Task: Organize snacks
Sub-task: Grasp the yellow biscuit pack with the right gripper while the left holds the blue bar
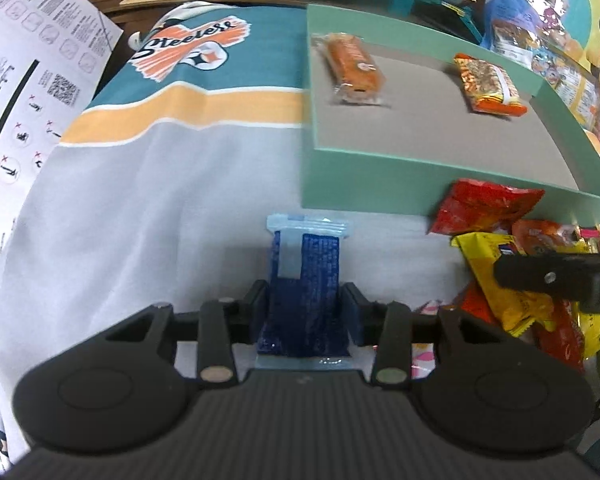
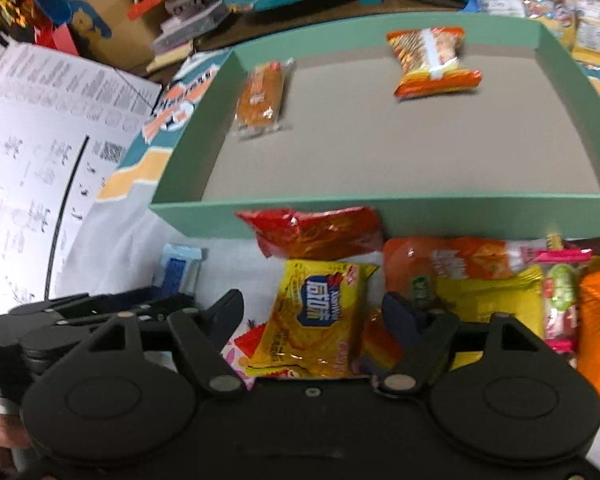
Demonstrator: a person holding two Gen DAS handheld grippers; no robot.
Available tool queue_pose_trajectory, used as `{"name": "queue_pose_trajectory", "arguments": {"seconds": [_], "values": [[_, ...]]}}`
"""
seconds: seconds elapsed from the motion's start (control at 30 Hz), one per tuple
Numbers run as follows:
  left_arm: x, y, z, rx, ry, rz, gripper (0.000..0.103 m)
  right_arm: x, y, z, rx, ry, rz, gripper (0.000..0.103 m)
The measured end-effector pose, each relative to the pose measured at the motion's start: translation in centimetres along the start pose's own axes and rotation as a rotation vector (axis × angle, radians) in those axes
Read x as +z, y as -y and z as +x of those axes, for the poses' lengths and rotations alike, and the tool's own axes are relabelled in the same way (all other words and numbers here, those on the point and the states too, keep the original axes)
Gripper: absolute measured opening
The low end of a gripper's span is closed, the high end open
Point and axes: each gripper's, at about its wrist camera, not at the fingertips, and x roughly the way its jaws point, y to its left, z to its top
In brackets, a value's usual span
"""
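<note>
My left gripper [image 1: 306, 304] is shut on a blue snack packet [image 1: 306, 280] lying on the grey cloth, just left of the green tray [image 1: 360, 184]. My right gripper [image 2: 316, 312] is open, its fingers either side of a yellow biscuit packet [image 2: 320, 312] in the snack pile in front of the tray [image 2: 380, 204]. The tray holds an orange cake packet [image 2: 260, 100] at its left and an orange-yellow snack packet [image 2: 432, 60] at the back. The blue packet [image 2: 178, 268] and my left gripper show at the left of the right wrist view.
A red packet [image 2: 316, 232] leans against the tray's front wall. Orange, yellow and pink packets [image 2: 500, 280] are piled at the right. A white instruction sheet [image 1: 24, 100] lies at the left. Toys, boxes and large snack bags [image 1: 560, 20] crowd the back.
</note>
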Motion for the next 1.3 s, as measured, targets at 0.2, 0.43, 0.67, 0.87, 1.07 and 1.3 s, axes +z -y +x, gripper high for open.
{"name": "queue_pose_trajectory", "arguments": {"seconds": [0.2, 0.43, 0.67, 0.87, 1.07, 1.3], "values": [[-0.3, 0.7, 0.2, 0.02, 0.012, 0.032, 0.053, -0.5, -1.6, 1.5, -0.062, -0.004, -0.094, 0.055], [-0.9, 0.9, -0.7, 0.041, 0.039, 0.027, 0.036, -1.1, -0.6, 0.0, -0.02, 0.01, -0.063, 0.052], [-0.3, 1.3, -3.9, -0.002, 0.073, 0.024, 0.035, -0.7, 0.2, -3.0, 0.051, 0.063, -0.039, 0.051], [2.9, 2.8, -7.3, -0.037, 0.168, 0.051, 0.035, 1.1, 1.2, -6.3, 0.089, 0.155, -0.034, 0.034], [5.2, 4.2, -7.3, -0.034, 0.194, 0.063, 0.035, 1.9, 2.5, -6.1, 0.095, 0.12, -0.035, 0.033], [3.7, 3.3, -5.8, -0.049, 0.139, 0.031, 0.035, 1.6, 2.6, -2.4, 0.09, -0.004, -0.026, 0.065]]}}
